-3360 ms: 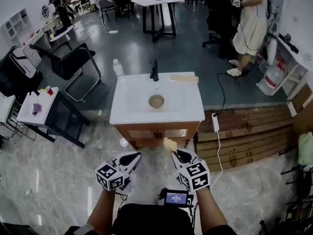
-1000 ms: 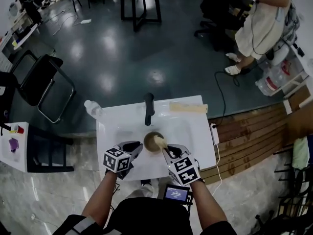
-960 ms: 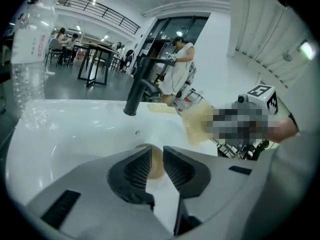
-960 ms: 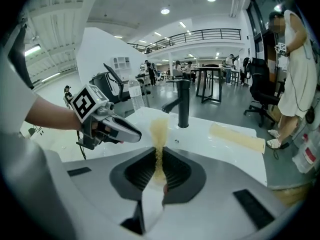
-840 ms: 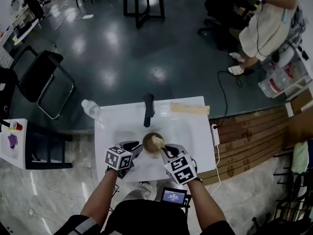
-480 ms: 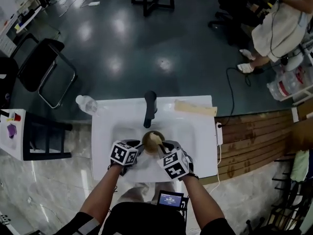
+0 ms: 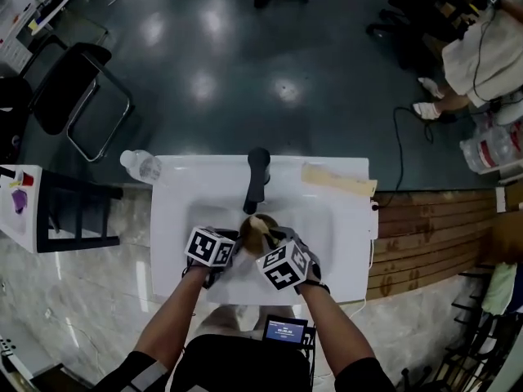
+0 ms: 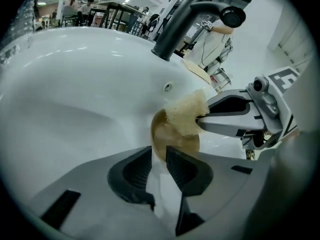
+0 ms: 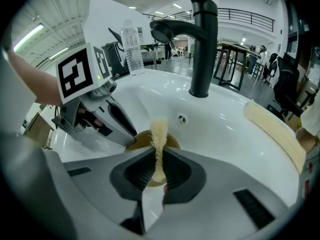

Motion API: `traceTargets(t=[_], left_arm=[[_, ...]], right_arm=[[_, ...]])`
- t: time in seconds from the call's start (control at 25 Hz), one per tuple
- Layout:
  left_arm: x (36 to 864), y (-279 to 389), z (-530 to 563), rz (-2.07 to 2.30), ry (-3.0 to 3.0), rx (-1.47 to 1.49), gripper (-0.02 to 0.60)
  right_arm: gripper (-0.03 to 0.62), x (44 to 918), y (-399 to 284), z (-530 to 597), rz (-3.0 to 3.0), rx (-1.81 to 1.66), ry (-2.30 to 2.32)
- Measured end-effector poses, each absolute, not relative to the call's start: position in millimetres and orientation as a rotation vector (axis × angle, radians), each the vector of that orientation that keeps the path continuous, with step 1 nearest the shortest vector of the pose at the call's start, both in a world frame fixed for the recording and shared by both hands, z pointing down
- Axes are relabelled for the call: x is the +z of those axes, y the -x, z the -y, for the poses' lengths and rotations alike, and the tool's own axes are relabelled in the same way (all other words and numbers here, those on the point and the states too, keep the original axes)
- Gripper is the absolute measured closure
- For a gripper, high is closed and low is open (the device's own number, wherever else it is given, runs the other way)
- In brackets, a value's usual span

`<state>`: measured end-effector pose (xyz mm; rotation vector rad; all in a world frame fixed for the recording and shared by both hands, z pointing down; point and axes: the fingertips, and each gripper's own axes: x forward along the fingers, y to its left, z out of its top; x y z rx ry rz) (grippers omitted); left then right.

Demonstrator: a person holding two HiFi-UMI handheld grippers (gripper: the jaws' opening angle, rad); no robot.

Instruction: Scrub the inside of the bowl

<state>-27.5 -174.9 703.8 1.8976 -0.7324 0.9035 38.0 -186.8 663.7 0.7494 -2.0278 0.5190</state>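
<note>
One bowl (image 8: 172, 144) in sink (image 7: 331, 219), L tongs (image 8: 158, 154) gripping rim, sponge (image 8: 186, 115) inside.

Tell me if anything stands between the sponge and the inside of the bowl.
Nothing visible does. The sponge, pinched in the right gripper, sits at the mouth of the bowl in the sink. The left gripper grips the bowl's rim from one side, and the faucet stands behind, clear of it.

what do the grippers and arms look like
Both are pale grey plastic shells with dark ribbed pads: left gripper, right gripper. Each carries a white cube printed with black square markers. The person wears dark sleeves above bare forearms.
</note>
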Motion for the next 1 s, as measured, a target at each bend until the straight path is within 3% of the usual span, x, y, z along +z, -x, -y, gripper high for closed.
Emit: traceTargets(t=[1.0], left_arm=[[706.0, 27.8, 189.9, 0.773, -1.823, 0.730, 0.560]], right_arm=[[0.554, 700.7, 15.6, 175.1, 2.081, 0.501, -0.377]])
